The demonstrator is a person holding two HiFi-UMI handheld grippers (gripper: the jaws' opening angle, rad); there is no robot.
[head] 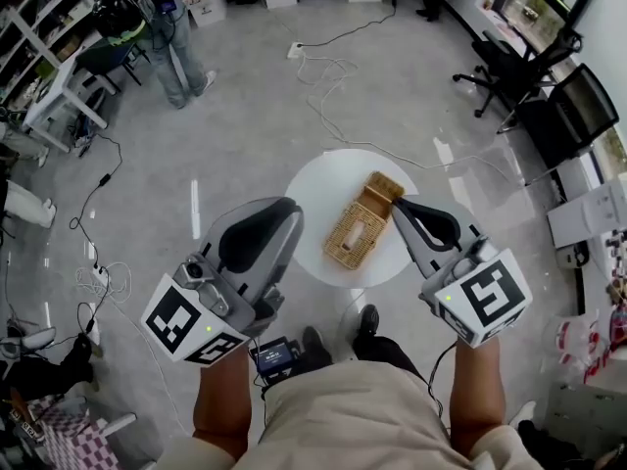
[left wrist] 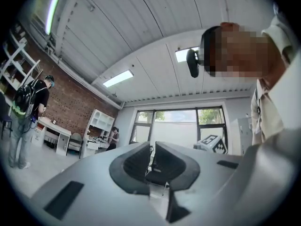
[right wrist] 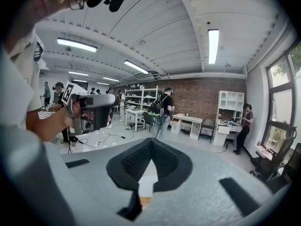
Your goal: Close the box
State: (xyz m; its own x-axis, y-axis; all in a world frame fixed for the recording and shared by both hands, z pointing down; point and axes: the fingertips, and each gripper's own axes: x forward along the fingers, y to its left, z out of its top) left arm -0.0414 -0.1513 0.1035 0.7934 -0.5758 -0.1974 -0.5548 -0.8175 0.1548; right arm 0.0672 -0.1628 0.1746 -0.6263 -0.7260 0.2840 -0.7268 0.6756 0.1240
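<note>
The left gripper [head: 279, 213] and right gripper [head: 407, 209] are both clenched on nothing, held high above the round counter [head: 318, 189]. The wicker box [head: 358, 233] sits near the counter's middle, its lid [head: 384, 189] apparently flapped open toward the far edge. Closing it cleanly likely means lowering one gripper behind the lid and tipping it over gently while the other steadies the base.

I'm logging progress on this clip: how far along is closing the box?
Done: nothing visible yet; the woven box on the round table appears to have its lid folded back at the far end. In hand: nothing; the left gripper and right gripper are both shut and empty, held up off the box. Left: reach the lid and swing it down shut.
</note>
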